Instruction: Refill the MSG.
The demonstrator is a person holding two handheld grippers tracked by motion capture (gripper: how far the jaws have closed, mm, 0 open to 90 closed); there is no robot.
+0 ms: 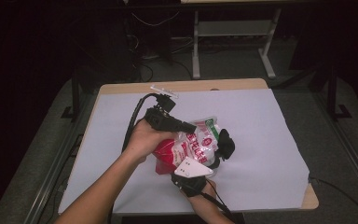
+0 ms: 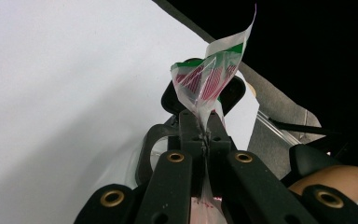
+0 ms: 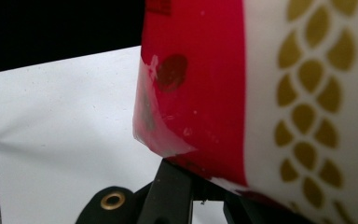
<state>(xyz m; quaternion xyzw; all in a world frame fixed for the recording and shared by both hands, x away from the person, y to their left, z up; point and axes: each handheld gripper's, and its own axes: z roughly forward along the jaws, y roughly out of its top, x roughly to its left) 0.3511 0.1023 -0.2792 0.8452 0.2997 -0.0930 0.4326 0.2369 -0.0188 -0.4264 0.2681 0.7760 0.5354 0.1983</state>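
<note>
A plastic bag [image 1: 199,140], red and white with a green-striped top, is held above the white sheet between both grippers. In the high view my left gripper [image 1: 191,127] comes in from the left, shut on the bag's upper edge. The left gripper view has the thin film of the bag [image 2: 209,79] pinched between the closed jaws of that gripper [image 2: 205,139]. My right gripper [image 1: 221,148] reaches up from the near side, shut on the bag's right side. In the right gripper view the bag [image 3: 205,84], red with a gold pattern on white, sits just above that gripper [image 3: 200,189].
A white sheet [image 1: 261,140] covers the wooden table [image 1: 242,84]. A small clear plastic piece [image 1: 164,90] lies near the table's far edge. Desk legs [image 1: 196,51] and cables stand on the floor beyond.
</note>
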